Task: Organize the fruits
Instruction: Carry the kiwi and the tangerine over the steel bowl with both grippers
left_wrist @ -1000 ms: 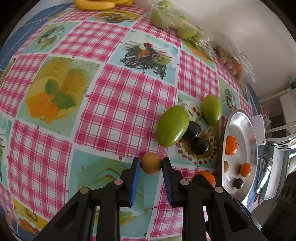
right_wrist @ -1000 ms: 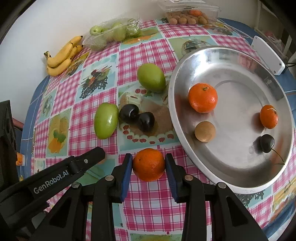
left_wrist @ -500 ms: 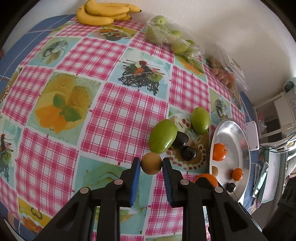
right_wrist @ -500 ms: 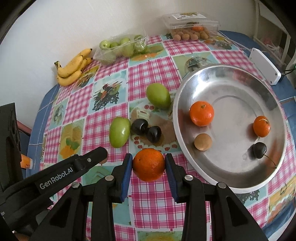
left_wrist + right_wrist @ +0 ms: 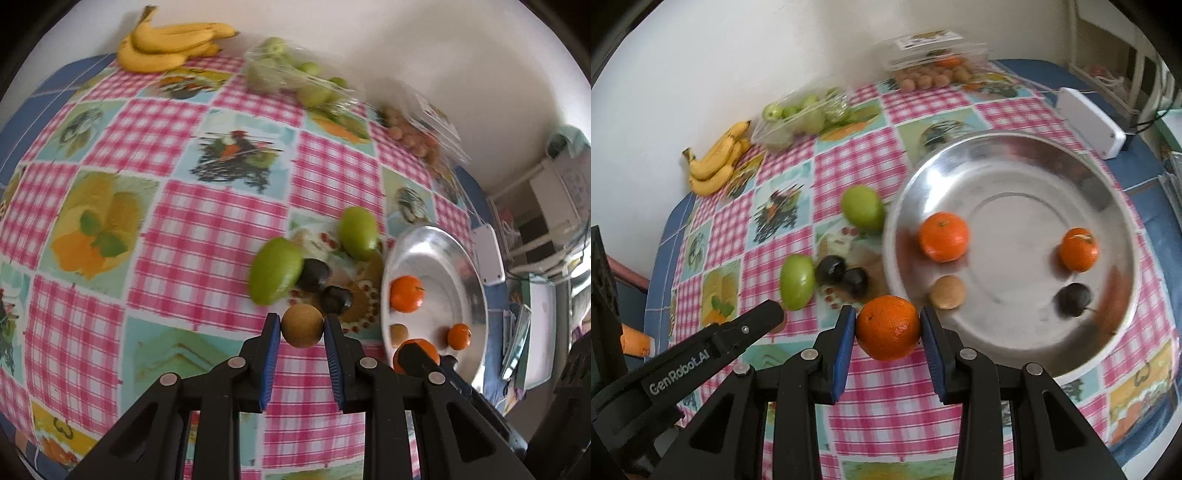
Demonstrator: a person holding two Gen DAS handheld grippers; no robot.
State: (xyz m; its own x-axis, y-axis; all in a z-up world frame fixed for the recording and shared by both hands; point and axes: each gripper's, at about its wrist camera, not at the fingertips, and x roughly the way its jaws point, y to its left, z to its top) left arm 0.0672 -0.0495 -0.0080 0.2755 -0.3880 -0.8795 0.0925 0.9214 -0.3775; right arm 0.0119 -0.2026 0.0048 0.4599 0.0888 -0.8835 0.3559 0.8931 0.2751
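My left gripper (image 5: 302,325) is shut on a small round brown fruit (image 5: 303,325), held above the checkered tablecloth. My right gripper (image 5: 888,333) is shut on an orange (image 5: 888,333), held just outside the near left rim of the silver plate (image 5: 1015,177). The plate holds two tangerines (image 5: 944,236) (image 5: 1078,249), a brown fruit (image 5: 947,292) and a dark cherry (image 5: 1073,299). On the cloth left of the plate lie two green mangoes (image 5: 862,207) (image 5: 796,281) and two dark plums (image 5: 831,269) (image 5: 855,282). The left gripper's arm (image 5: 701,354) shows in the right wrist view.
Bananas (image 5: 716,162), a bag of green fruit (image 5: 801,114) and a clear box of small brown fruit (image 5: 934,55) stand along the wall. A white device (image 5: 1089,122) lies behind the plate. The table edge drops off at right.
Both grippers have lifted with their fruit, so the table looks farther away. The views have shifted right, toward the plate.
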